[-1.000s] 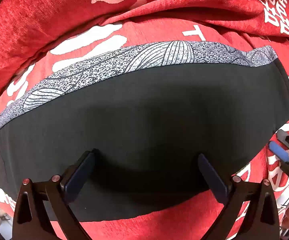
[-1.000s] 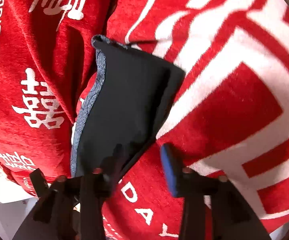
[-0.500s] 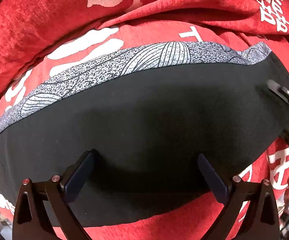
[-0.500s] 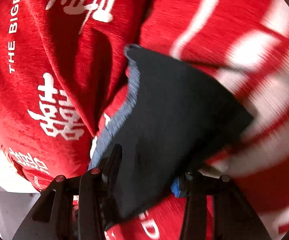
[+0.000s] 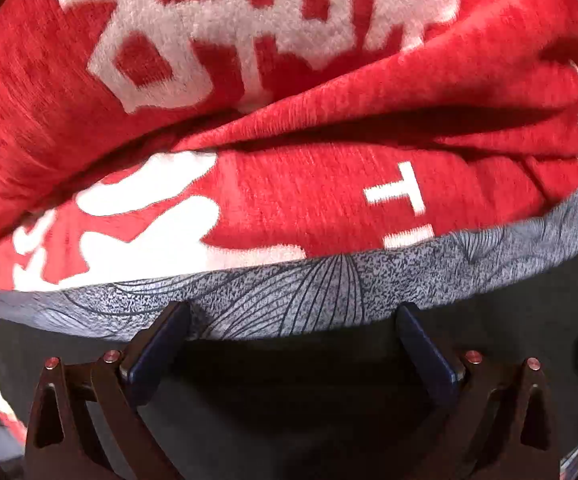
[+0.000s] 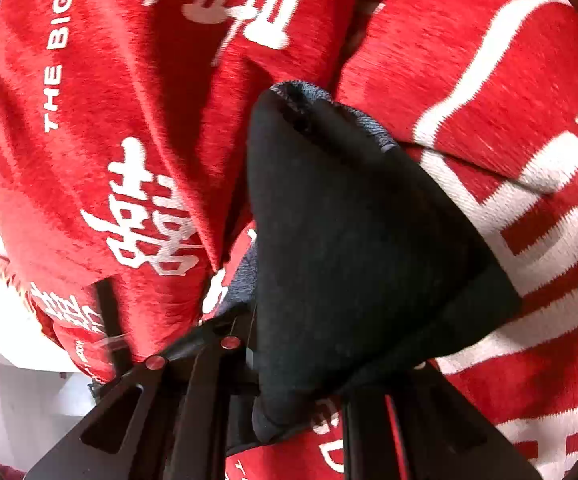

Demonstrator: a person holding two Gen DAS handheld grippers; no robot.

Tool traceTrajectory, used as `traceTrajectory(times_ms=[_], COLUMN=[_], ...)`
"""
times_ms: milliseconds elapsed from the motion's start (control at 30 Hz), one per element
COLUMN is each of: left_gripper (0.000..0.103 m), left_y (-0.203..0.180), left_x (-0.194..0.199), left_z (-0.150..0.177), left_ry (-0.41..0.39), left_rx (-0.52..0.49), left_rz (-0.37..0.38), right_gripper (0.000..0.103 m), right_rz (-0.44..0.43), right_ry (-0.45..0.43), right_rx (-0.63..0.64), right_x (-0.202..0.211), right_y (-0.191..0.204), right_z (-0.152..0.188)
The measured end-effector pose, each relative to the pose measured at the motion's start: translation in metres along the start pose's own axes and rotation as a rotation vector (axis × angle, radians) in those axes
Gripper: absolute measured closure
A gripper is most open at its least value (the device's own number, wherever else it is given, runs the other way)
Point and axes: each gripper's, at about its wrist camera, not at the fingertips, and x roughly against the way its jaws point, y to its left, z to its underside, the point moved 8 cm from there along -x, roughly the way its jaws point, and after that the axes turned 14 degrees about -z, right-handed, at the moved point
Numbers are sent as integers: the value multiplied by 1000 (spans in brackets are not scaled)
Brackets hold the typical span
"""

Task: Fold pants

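Lifted now, pants (image 6: pixel 353 248) bunch in clenched right tool (image 6: pixel 289 380); left tool (image 5: pixel 289 320), released, shows waistband (image 5: pixel 289 300).

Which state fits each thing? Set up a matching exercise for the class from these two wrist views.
Things:
1. left gripper
2. right gripper
3. blanket
4. waistband

States:
A. red with white lettering
B. grey, patterned with dark lines
C. open above the pants
D. shut on the pants

Pairs: 1-C, 2-D, 3-A, 4-B
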Motion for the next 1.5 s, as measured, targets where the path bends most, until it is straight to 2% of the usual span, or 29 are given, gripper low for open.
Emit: traceTrajectory(times_ms=[100, 200, 333, 467, 533, 567, 667, 733, 833, 1000, 1067, 1100, 1133, 1167, 1267, 1333, 1500], left_gripper=[0, 0, 0, 0, 0, 0, 0, 0, 0, 0, 0, 0, 0, 0, 0, 0, 0], left_y=[2, 21, 44, 41, 38, 31, 48, 72, 117, 211, 251, 277, 301, 312, 348, 357, 365], left_x=[3, 17, 37, 31, 22, 20, 18, 22, 28, 21, 7, -7, -13, -17, -28, -34, -47], left_z=[-1, 2, 39, 85, 99, 96, 97, 97, 99, 109, 115, 115, 126, 125, 133, 133, 119], left_ry=[10, -4, -27, 0, -4, -10, 11, -12, -48, -51, -36, -19, 2, 16, 31, 38, 47], left_rx=[-49, -51, -55, -114, -103, -96, -59, -24, 6, 73, 104, 128, 159, 185, 222, 231, 236], left_rz=[7, -29, -27, -34, -12, 6, 45, 52, 24, -40, -77, -97, -104, -105, -111, -97, 13], right_gripper=[89, 89, 89, 89, 89, 89, 89, 89, 89, 88, 86, 84, 82, 81, 68, 52, 48], right_rz=[4, 22, 49, 111, 155, 191, 257, 300, 390, 526, 564, 572, 599, 628, 798, 812, 693], right_ry=[0, -2, 10, 35, 68, 85, 113, 131, 172, 281, 343, 368, 419, 447, 502, 512, 515], right_rx=[32, 50, 101, 225, 300, 360, 500, 566, 692, 880, 919, 917, 917, 927, 1046, 1087, 1089], right_x=[-1, 0, 5, -1, -7, -12, -24, -34, -59, -124, -158, -166, -185, -196, -222, -222, -198], right_y=[9, 17, 33, 65, 79, 90, 121, 135, 156, 171, 164, 158, 148, 142, 128, 134, 171], right_z=[0, 1, 6, 14, 19, 25, 41, 51, 76, 143, 177, 182, 201, 213, 250, 267, 298])
